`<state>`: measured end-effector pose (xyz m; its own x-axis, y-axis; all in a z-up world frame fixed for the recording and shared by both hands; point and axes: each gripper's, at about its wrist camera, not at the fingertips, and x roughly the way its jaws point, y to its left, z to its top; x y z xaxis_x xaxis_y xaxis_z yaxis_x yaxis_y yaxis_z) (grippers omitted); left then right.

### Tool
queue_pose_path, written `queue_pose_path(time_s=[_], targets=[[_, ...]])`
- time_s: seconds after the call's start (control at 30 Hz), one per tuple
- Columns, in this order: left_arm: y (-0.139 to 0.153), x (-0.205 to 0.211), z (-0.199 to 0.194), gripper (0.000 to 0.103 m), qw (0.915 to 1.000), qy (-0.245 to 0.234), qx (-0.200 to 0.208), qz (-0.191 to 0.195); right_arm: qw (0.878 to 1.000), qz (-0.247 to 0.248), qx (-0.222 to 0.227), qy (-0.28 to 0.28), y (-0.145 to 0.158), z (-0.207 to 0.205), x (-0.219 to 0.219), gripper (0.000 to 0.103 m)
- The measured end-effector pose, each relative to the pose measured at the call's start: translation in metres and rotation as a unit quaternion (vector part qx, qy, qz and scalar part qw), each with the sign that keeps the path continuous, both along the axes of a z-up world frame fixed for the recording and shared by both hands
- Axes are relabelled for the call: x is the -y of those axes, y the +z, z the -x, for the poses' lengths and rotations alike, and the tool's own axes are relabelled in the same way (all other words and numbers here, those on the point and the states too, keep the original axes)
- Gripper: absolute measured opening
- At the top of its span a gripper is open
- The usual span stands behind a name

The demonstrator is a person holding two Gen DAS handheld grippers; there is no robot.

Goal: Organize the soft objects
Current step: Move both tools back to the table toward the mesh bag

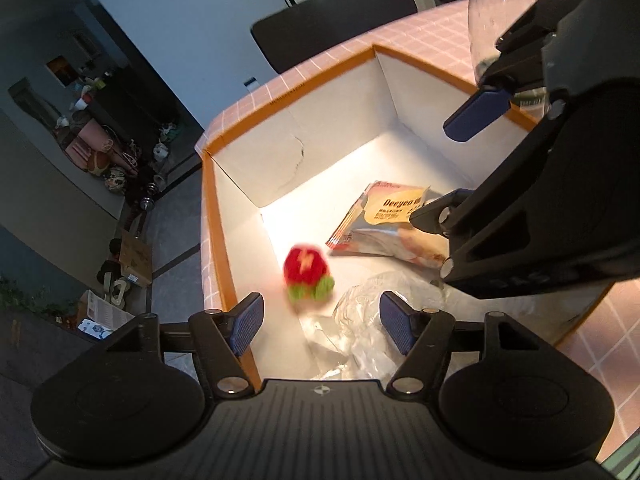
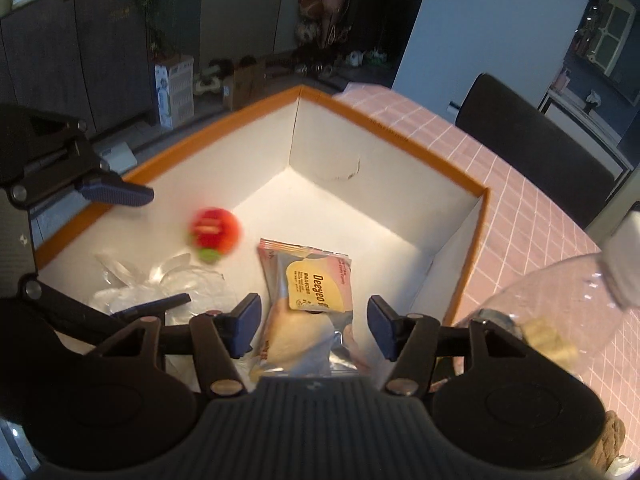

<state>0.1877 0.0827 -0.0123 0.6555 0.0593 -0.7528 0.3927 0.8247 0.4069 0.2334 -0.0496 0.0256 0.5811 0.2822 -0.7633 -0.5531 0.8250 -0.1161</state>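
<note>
Red plush toy (image 1: 307, 273) blurred inside box (image 1: 224, 220), at twelve o'clock from spread, empty left gripper (image 1: 322, 326); right gripper (image 2: 314, 326) spread over snack packet (image 2: 308, 284).

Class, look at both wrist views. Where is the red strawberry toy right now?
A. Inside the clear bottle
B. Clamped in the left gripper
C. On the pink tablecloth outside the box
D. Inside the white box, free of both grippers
D: the strawberry toy shows blurred inside the box, clear of the open left gripper and right gripper.

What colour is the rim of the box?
Orange, around white inner walls; the box rim shows best in the right wrist view.
</note>
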Motion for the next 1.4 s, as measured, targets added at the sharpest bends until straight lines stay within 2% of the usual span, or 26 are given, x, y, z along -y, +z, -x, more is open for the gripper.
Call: queue_pose_path(time_s=[0.33,0.47,0.63,0.83,0.9,1.13,1.23,1.4], targets=[[0.020,0.002,0.025,0.078,0.9966,0.017,0.064,0.049,0.995,-0.055,0.076,-0.015,0.032,0.047,0.037,0.060],[0.027,0.009,0.040,0.078,0.9931,0.018,0.101,0.056,0.990,-0.091,0.104,-0.019,0.043,0.071,0.060,0.060],[0.039,0.014,0.069,0.078,0.9814,0.033,0.171,0.081,0.980,-0.135,0.141,-0.024,0.052,0.104,0.089,0.060],[0.046,0.033,0.106,0.078,0.9626,0.017,0.226,0.148,0.966,-0.169,0.186,-0.055,0.045,0.145,0.130,0.061],[0.046,0.043,0.116,0.078,0.9569,0.011,0.231,0.176,0.961,-0.173,0.201,-0.074,0.038,0.159,0.146,0.067],[0.033,0.083,0.133,0.078,0.9430,-0.016,0.208,0.259,0.955,-0.151,0.200,-0.156,0.002,0.185,0.192,0.067],[0.023,0.099,0.130,0.077,0.9410,-0.026,0.181,0.285,0.954,-0.139,0.182,-0.193,-0.016,0.186,0.214,0.067],[0.007,0.128,0.113,0.075,0.9413,-0.052,0.140,0.303,0.949,-0.122,0.156,-0.247,-0.046,0.178,0.252,0.067]])
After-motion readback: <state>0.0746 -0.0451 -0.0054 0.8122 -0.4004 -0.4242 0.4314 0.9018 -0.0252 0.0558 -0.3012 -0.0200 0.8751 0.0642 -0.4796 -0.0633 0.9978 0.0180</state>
